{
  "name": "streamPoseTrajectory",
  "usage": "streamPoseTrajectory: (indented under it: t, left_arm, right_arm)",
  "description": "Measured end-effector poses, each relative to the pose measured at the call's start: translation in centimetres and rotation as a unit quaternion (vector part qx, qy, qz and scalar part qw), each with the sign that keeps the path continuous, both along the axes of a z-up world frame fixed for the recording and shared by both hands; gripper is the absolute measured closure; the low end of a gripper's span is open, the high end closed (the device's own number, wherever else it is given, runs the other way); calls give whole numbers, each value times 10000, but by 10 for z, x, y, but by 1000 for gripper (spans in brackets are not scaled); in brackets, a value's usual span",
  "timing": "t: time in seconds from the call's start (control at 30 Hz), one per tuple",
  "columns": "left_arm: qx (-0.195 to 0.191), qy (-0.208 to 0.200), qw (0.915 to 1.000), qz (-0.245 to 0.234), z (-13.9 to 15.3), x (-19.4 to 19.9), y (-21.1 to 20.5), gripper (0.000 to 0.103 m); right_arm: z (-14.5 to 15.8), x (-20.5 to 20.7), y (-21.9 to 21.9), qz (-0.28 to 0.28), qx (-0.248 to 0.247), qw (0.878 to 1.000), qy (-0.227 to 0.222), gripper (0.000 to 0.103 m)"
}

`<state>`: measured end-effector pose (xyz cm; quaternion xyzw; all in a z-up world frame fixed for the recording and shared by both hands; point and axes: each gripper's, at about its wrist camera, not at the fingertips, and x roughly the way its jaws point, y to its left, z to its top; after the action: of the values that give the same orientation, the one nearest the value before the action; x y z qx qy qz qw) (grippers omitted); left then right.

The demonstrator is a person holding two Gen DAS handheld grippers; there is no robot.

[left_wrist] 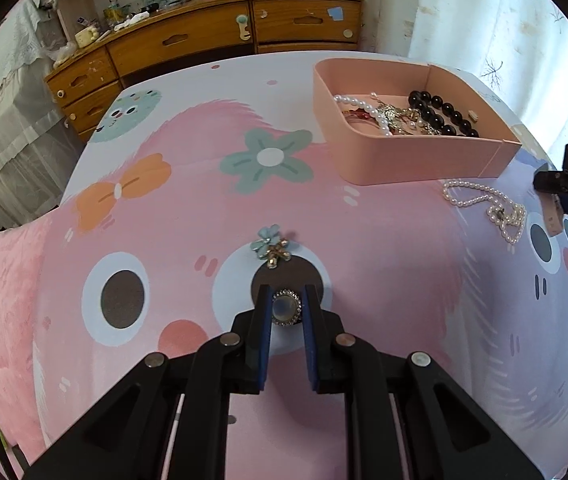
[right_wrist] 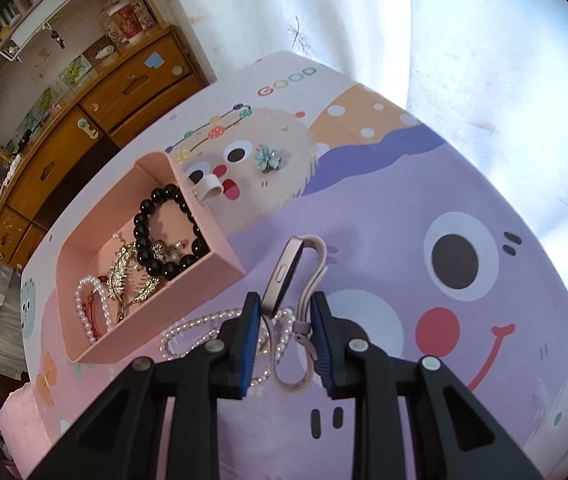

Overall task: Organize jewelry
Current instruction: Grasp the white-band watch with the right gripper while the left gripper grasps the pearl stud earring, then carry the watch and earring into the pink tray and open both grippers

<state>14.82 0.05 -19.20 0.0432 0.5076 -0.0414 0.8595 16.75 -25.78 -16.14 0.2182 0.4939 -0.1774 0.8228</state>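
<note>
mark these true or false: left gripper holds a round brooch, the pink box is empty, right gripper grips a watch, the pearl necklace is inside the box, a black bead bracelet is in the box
1. The left gripper holds a round brooch. True.
2. The pink box is empty. False: it holds jewelry, including a short pearl strand.
3. The right gripper grips a watch. True: its jaws are closed on the watch and its strap.
4. The pearl necklace lies inside the box. False: it lies on the cloth beside the box.
5. A black bead bracelet is in the box. True.
</note>
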Motion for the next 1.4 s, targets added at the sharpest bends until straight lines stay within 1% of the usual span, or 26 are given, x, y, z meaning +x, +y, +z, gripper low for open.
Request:
streamPoseTrajectory:
  t: [0.13,0.23,0.33,0.4,0.5,0.57,0.7,0.93,1.17,1.3,1.33,1.37,1.4]
  left_arm:
    - [-23,-75,10000,-23,7,-3,2,91]
    - [-172,3,9999,-5,11,-1,3,91]
    - [-274,-66,9996,26,21,1,2,91]
    - [-304,-138,9994,1,29,3,1,91]
    - [-401,-268,9988,-73,42,11,-3,91]
    - [-526,-384,9978,-147,50,21,-7,91]
    - [-798,-550,9947,-343,62,41,-19,91]
    - [-827,-874,9910,-587,77,68,-39,91]
    - [-749,-1142,9884,-660,86,103,-53,91]
    - [-880,-1124,9875,-665,90,117,-55,90]
    - [-916,-1115,9872,-675,90,118,-55,90]
    - [-957,-1087,9870,-691,89,120,-55,90]
    - [-988,-1049,9871,-702,88,121,-56,84]
  right_arm:
    - [14,-5,5,218,-403,9986,-277,78]
    - [24,-7,11,481,-641,9956,-495,78]
    - [31,-9,16,778,-796,9915,-675,78]
    - [36,-8,19,947,-807,9891,-791,78]
    - [40,-7,27,1356,-713,9825,-1058,78]
    - [42,-5,33,1619,-746,9764,-1218,78]
    - [43,-1,47,2034,-735,9663,-1397,78]
    - [41,9,62,2695,-759,9451,-1683,76]
    - [45,30,60,2890,-844,9324,-2001,73]
    - [46,37,57,2897,-883,9315,-2014,70]
    - [46,38,56,2890,-861,9319,-2018,67]
    - [45,38,55,2881,-844,9322,-2023,60]
    - [45,37,55,2858,-858,9330,-2012,55]
